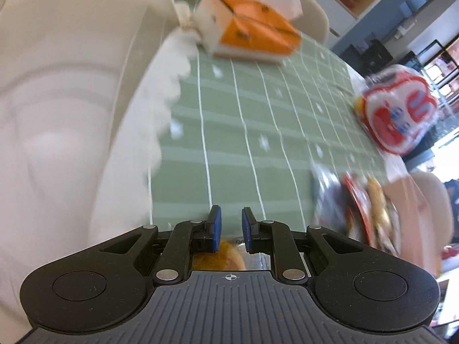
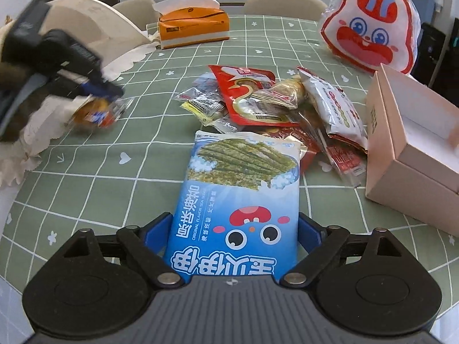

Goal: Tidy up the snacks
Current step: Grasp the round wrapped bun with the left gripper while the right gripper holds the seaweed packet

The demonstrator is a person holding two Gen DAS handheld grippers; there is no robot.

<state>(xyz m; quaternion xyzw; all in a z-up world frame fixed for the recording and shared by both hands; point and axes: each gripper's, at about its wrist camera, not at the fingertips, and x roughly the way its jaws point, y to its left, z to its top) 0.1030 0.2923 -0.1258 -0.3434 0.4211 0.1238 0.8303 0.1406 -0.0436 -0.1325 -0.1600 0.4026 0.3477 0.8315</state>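
Jaws: left gripper [image 2: 114, 93] clamped on small pastry packet [image 2: 96, 113], right gripper [image 2: 233, 229] wide around seaweed bag [image 2: 238, 200]; snack pile [image 2: 272, 100] unsorted, pink box [image 2: 413, 154] seemingly empty.

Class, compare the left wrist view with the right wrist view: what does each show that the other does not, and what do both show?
Left wrist only: its own gripper, pads nearly together, with a wrapped pastry below them.
Right wrist only: a blue seaweed bag between its wide fingers, and a pink box.
Both: the tissue box, the rabbit bag, the snack pile and the green tablecloth.
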